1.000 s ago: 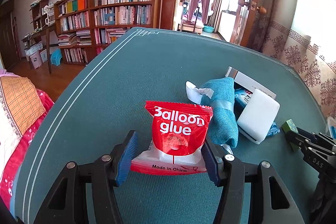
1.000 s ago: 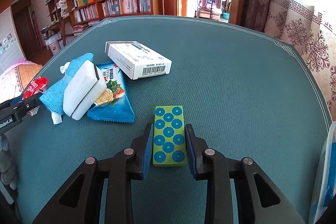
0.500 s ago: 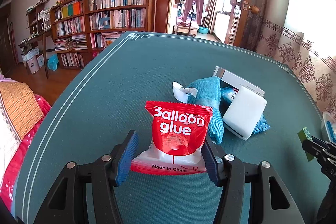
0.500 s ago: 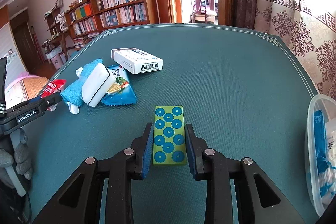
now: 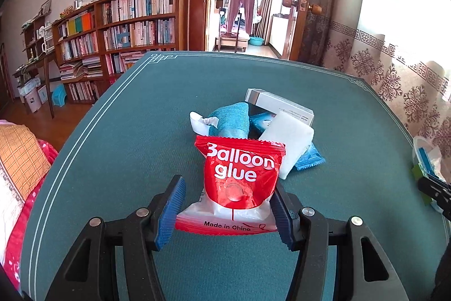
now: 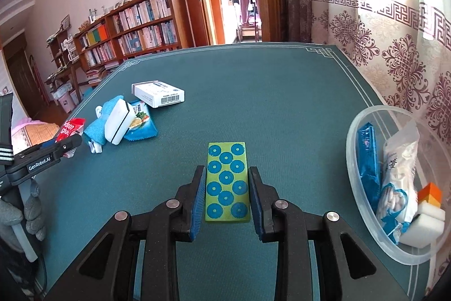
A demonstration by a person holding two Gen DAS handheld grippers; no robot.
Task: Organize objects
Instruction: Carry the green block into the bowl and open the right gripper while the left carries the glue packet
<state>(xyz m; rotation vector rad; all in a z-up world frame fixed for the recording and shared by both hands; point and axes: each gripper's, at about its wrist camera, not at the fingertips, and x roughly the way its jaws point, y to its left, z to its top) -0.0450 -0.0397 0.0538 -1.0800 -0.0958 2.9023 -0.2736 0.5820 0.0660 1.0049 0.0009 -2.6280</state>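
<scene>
My left gripper (image 5: 225, 205) is shut on a red "Balloon glue" packet (image 5: 239, 177) and holds it above the green table. The packet also shows in the right wrist view (image 6: 69, 129). My right gripper (image 6: 227, 188) is shut on a green block with blue dots (image 6: 227, 182), held over the table beside a clear plastic bowl (image 6: 363, 205). A pile lies further back: a teal cloth (image 5: 234, 120), a white sponge (image 5: 290, 140), a blue snack packet (image 6: 139, 123) and a white box (image 6: 157, 93).
The bowl holds a blue packet (image 6: 367, 157), a bag of cotton swabs (image 6: 397, 182), an orange block (image 6: 430, 192) and a white block (image 6: 422, 227). The table edge (image 5: 70, 143) runs along the left. Bookshelves and a doorway stand behind.
Both grippers have risen and drawn back from the pile with their objects. The right gripper has swung right, bringing the clear bowl into its view.
</scene>
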